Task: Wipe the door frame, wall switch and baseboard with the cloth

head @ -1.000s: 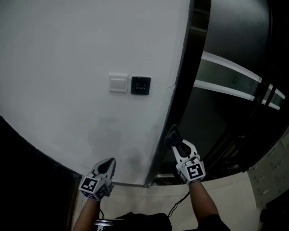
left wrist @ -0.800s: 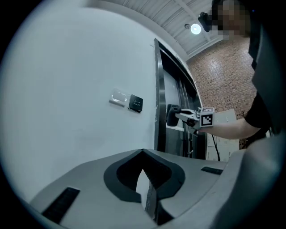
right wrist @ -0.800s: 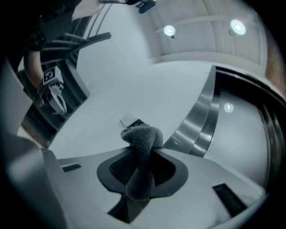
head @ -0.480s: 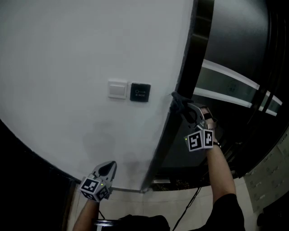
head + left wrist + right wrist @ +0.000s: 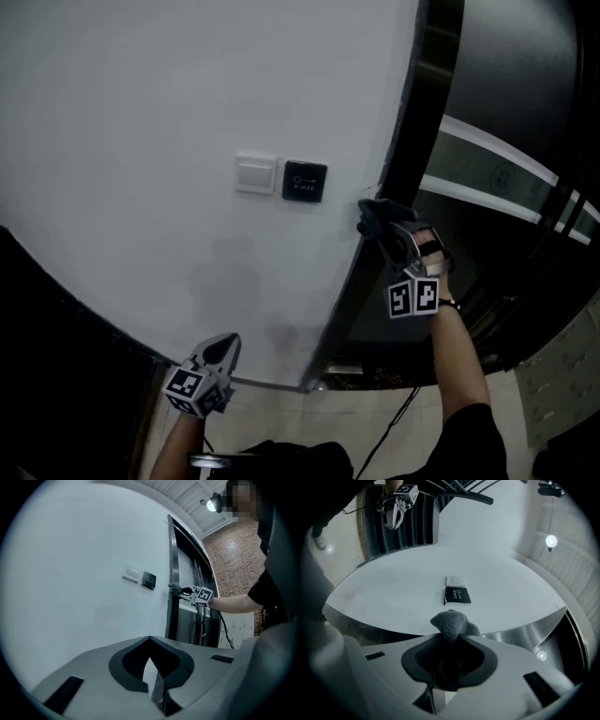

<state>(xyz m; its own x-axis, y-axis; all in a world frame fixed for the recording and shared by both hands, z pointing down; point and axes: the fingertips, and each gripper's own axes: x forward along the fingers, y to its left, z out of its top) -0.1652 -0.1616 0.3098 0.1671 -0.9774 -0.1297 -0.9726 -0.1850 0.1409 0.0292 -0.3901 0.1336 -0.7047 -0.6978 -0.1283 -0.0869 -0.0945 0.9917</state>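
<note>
A white painted wall fills most of the head view, smooth and bare. It ends on the right at a dark metal door frame that runs from the top down to a pale tiled floor. Beyond the frame is a dark glass door crossed by a pale frosted band.

Side by side on the wall are a white rectangular wall switch and a black square exit button.

The right gripper has its jaws closed on a grey fuzzy cloth. The cloth's bunched end pokes out past the jaw tips and rests against the wall-side edge of the door frame. It is level with the exit button and near its right side.

The left gripper hangs low near the foot of the wall, well apart from the right one. Its jaws are together with nothing between them. Open wall lies between it and the switch above.
</note>
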